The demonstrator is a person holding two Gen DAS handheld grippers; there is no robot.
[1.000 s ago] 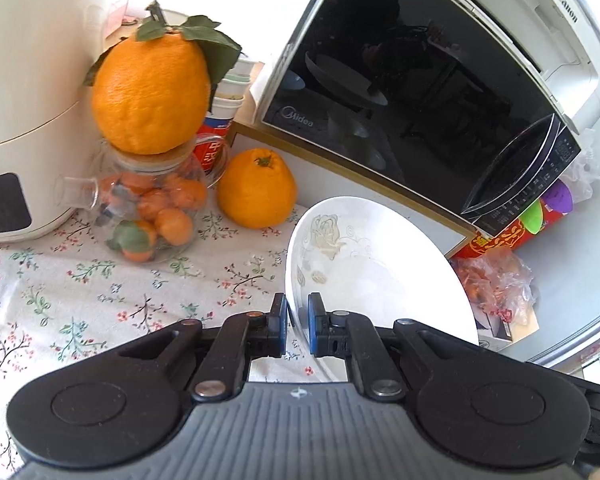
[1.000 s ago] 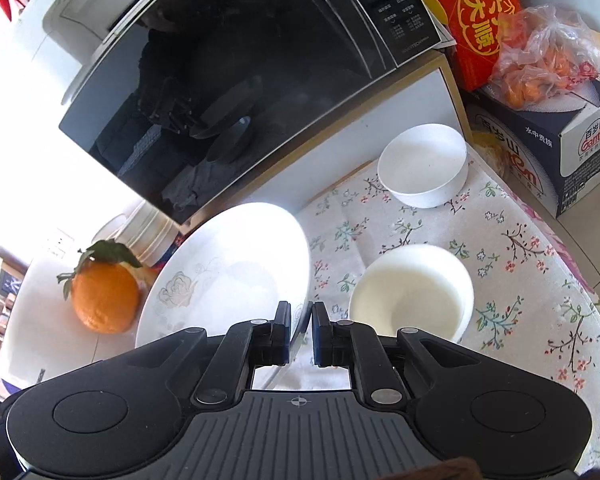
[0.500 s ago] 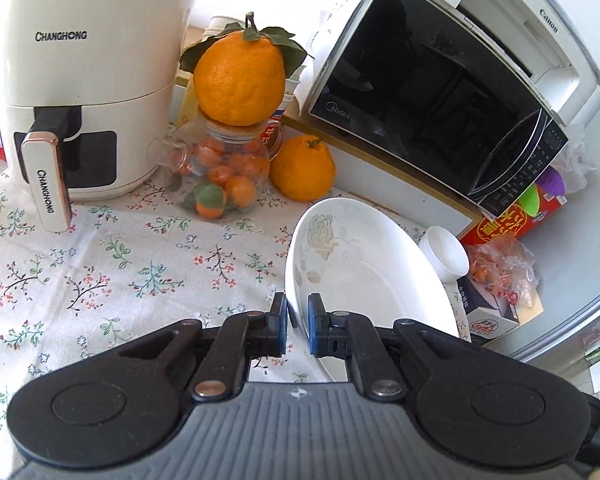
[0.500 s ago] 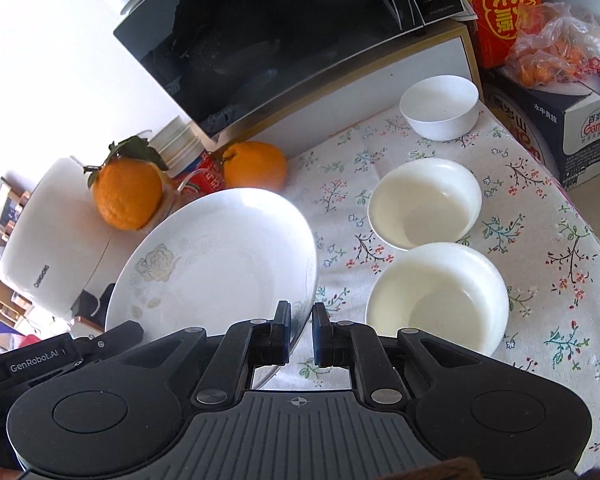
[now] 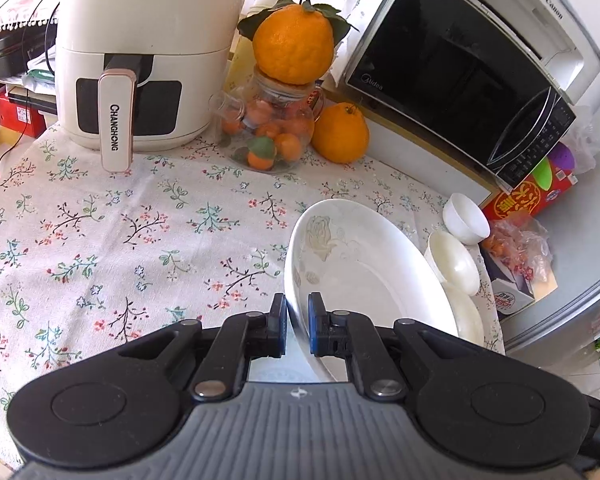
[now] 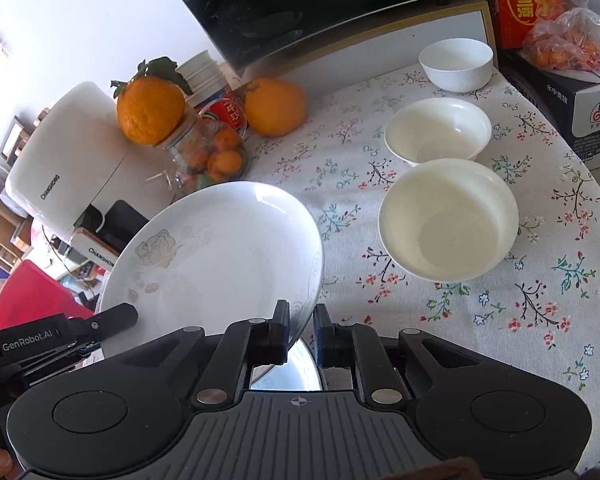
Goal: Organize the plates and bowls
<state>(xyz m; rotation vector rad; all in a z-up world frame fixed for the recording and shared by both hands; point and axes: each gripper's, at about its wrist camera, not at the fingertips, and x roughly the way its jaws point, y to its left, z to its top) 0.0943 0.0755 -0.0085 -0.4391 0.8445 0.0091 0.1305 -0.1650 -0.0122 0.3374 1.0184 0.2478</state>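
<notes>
A white plate with a faint rose print (image 5: 364,276) (image 6: 216,256) hangs tilted above the flowered tablecloth, held by both grippers. My left gripper (image 5: 297,322) is shut on its left rim. My right gripper (image 6: 301,330) is shut on its right rim. The left gripper also shows in the right wrist view (image 6: 100,328) at the plate's far edge. Three white bowls stand on the cloth to the right: a large one (image 6: 448,224), a middle one (image 6: 438,128) and a small one (image 6: 456,64). They also show past the plate in the left wrist view (image 5: 454,260).
A white air fryer (image 5: 140,56) stands at the back left. A glass jar of small oranges (image 5: 272,132) carries a big orange (image 5: 294,46); another orange (image 5: 340,132) lies beside it. A black microwave (image 5: 456,92) is at the back right. Boxes and bagged fruit (image 6: 568,44) lie past the table's right edge.
Both grippers have drawn back from the microwave with the plate, raising it. More of the table, the air fryer and all three bowls have come into view.
</notes>
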